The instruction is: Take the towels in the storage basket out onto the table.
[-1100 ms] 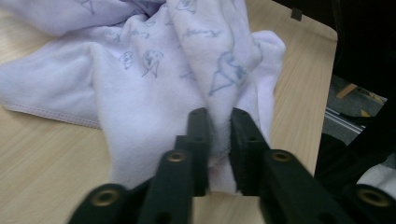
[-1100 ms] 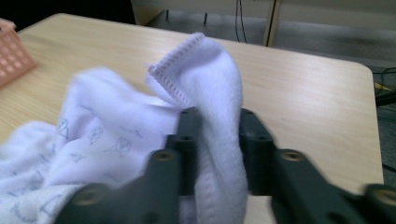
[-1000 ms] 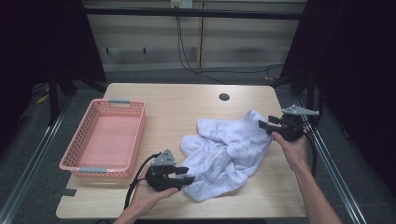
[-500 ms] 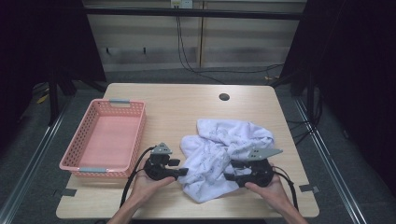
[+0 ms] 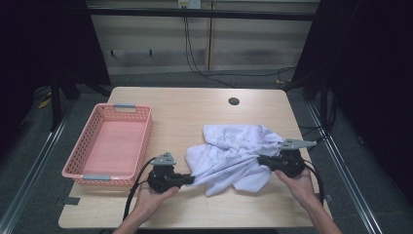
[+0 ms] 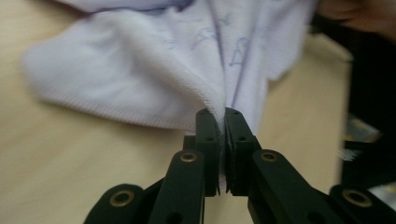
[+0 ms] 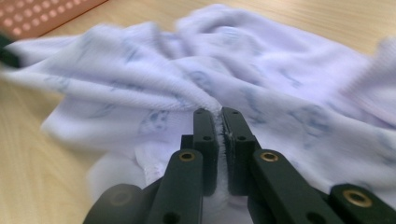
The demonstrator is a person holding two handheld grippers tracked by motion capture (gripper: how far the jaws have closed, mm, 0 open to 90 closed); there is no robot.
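A crumpled white cloth [image 5: 234, 151] with a faint blue print lies on the right half of the wooden table [image 5: 190, 112]. My left gripper [image 5: 191, 179] has just closed on the cloth's left hem [image 6: 205, 100], jaws pinched tight on the fabric. At the cloth's right side my right gripper [image 5: 260, 160] has also just closed, and a fold of cloth [image 7: 205, 100] is clamped between its jaws. The fabric is drawn into a taut ridge between the two grippers. In the right gripper view the cloth [image 7: 261, 70] spreads beyond the jaws toward the basket.
A pink plastic basket [image 5: 78, 170] stands empty on the table's left side, its corner [image 7: 51, 14] seen in the right gripper view. A round cable hole [image 5: 234, 101] sits near the far edge. Black cables trail from both grippers toward the front edge.
The right gripper came from the cloth's far right corner to its near right side and shut on a fold. The left gripper shut on the left hem. The cloth now stretches between them.
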